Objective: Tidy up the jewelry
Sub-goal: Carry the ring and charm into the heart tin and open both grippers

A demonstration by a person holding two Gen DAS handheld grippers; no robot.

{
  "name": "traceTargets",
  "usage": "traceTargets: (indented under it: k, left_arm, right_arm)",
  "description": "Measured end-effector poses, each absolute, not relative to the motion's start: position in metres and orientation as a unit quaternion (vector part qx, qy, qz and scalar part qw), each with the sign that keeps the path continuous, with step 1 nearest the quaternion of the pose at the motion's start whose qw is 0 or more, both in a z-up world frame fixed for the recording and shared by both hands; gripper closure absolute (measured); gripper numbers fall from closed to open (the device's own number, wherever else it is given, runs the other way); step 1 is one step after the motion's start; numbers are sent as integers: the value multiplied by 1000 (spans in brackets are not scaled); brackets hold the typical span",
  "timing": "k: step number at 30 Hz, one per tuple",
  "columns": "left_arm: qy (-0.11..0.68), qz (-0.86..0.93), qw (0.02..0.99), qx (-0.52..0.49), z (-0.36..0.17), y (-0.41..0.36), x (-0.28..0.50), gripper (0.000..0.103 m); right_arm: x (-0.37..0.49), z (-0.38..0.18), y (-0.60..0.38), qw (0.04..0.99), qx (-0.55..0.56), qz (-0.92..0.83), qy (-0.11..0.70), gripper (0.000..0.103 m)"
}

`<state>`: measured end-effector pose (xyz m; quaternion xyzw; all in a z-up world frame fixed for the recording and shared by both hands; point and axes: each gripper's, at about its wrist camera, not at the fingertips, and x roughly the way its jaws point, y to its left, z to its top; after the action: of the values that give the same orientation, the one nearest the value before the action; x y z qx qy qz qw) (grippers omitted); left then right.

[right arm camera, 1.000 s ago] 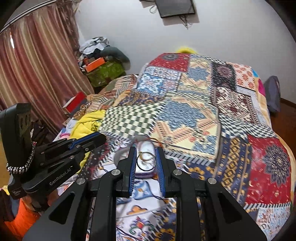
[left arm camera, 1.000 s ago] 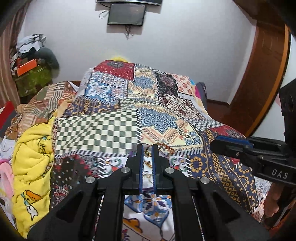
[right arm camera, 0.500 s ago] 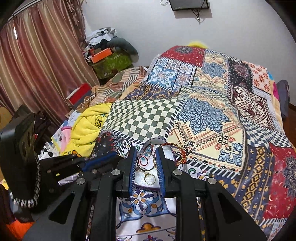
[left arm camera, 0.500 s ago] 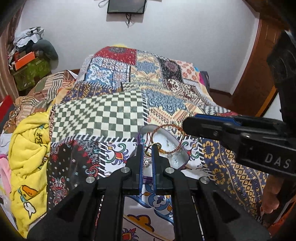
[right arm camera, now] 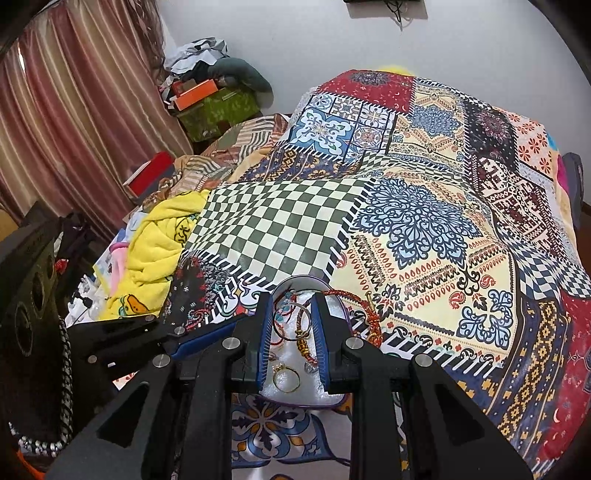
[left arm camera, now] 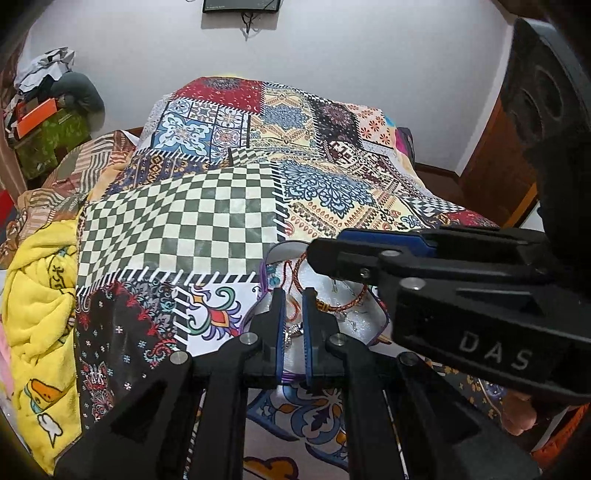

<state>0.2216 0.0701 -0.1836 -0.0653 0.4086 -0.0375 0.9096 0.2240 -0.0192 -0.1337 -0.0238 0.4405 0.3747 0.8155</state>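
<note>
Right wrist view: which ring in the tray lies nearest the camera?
The gold ring, flat on the white lining of the tray; the other hoops lie farther up.

1. The bed (right arm camera: 424,229) is covered by a patchwork quilt (left arm camera: 207,229).
2. A white jewelry tray (right arm camera: 295,400) with a purple rim lies directly on the quilt.
3. A yellow blanket (left arm camera: 37,302) lies along the quilt's left edge.

Both wrist cameras look forward along their fingers, low and close over the bed (left arm camera: 207,229), toward the far wall (right arm camera: 295,33); both share the tray (right arm camera: 295,286).
</note>
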Motion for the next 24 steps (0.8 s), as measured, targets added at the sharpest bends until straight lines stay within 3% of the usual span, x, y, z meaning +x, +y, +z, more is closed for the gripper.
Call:
traceTargets:
  k: [7,13,16,18,24]
  left_arm:
    - [415,-40,906,-73,-186,71,221,97]
    - [418,-37,905,-73,-187,73,216,85]
    - [417,-34,905,-74,-187,74,213,75]
    - [417,-34,905,-76,-186,75,213,75]
    - [413,-32,907,-80,-179,77,208,75]
  right_arm:
    - [228,-141,-19,810,-23,374,451,84]
    - [227,-140,-17,807,-26,377,454,83]
    - [224,-138,-16,809,-31,377,451,76]
    - [222,-135,-17,811,-31,376,447,70]
    - [218,-124,-21,817,-29,375,436,68]
